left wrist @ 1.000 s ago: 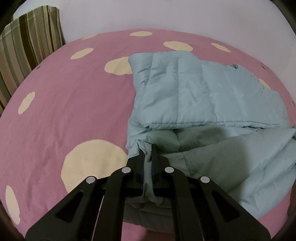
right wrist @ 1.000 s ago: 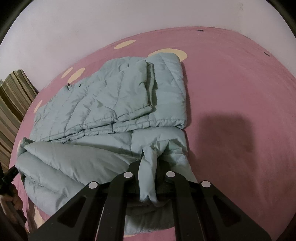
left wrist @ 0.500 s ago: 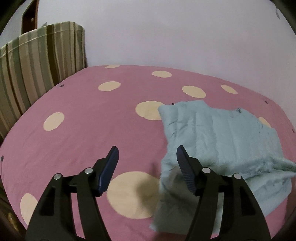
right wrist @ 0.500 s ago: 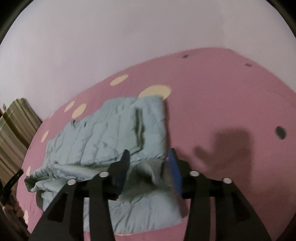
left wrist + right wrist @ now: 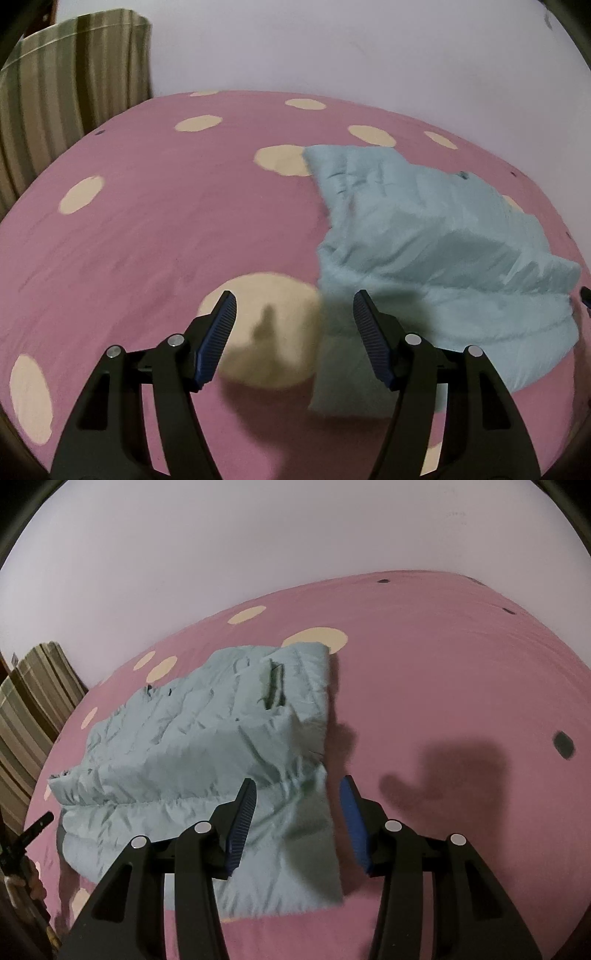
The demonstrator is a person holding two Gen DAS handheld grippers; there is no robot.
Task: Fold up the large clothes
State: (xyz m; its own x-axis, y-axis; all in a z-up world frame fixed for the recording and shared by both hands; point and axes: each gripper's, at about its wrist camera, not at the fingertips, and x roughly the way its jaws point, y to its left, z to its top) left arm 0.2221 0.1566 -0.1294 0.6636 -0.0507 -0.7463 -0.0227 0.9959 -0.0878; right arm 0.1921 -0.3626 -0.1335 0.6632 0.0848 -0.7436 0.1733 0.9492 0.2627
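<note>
A pale blue quilted jacket [image 5: 443, 240] lies folded on a pink bedspread [image 5: 147, 221] with cream dots. In the left wrist view my left gripper [image 5: 294, 295] hovers open above the jacket's near left corner and a cream dot, nothing between its blue pads. In the right wrist view the jacket [image 5: 203, 746] spreads to the left, and my right gripper [image 5: 297, 781] hangs open over its near right corner. The fabric lies loose below the fingers, untouched by the pads.
A striped cushion [image 5: 66, 81] stands against the white wall at the bed's far left, also visible as the striped cushion [image 5: 26, 716]. Bare bedspread [image 5: 461, 672] stretches right of the jacket. A hand [image 5: 33, 882] shows at the left edge.
Both grippers were shut on pinched folds of the jacket; they have let go, opened and lifted back. The released near edge has dropped flat onto the bed.
</note>
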